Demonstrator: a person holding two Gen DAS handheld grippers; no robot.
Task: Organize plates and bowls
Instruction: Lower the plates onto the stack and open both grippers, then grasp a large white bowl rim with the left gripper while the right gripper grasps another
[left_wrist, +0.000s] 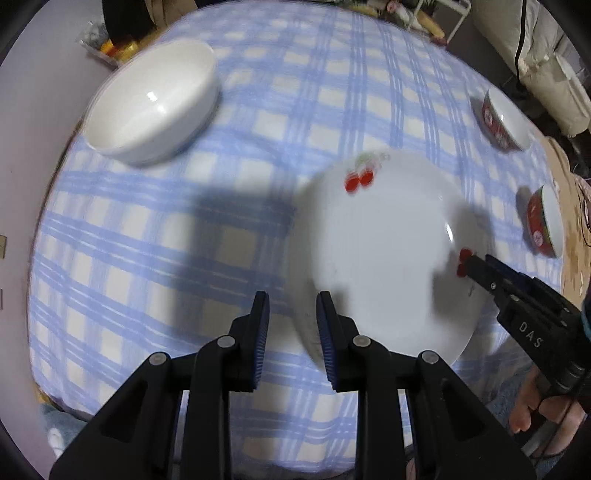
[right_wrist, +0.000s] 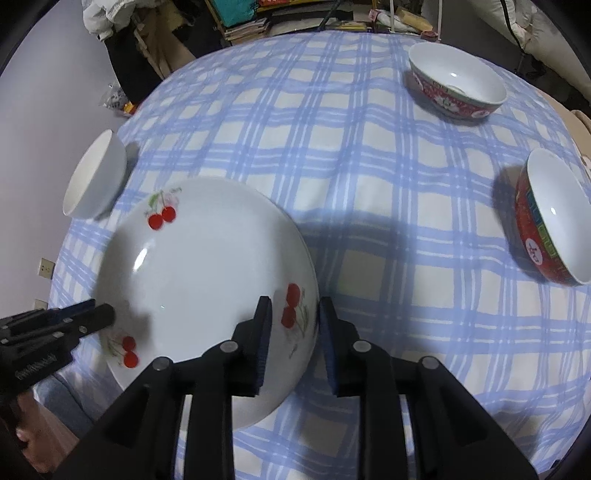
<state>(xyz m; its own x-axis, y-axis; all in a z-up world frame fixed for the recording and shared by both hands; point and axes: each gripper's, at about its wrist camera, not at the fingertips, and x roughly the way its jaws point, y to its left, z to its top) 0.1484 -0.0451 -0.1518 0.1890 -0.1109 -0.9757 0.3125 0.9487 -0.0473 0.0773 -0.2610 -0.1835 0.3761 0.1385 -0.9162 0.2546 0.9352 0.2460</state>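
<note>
A white cherry-print plate sits near the table's front edge. My left gripper straddles its left rim with jaws apart, and it also shows in the right wrist view. My right gripper straddles the plate's right rim, jaws apart, and it shows in the left wrist view. A plain white bowl stands at the far left. Two red-patterned bowls stand to the right, one far and one nearer.
The round table carries a blue checked cloth. Shelves and clutter stand behind the table. A white cushion lies at the far right. The person's bare foot is below the table edge.
</note>
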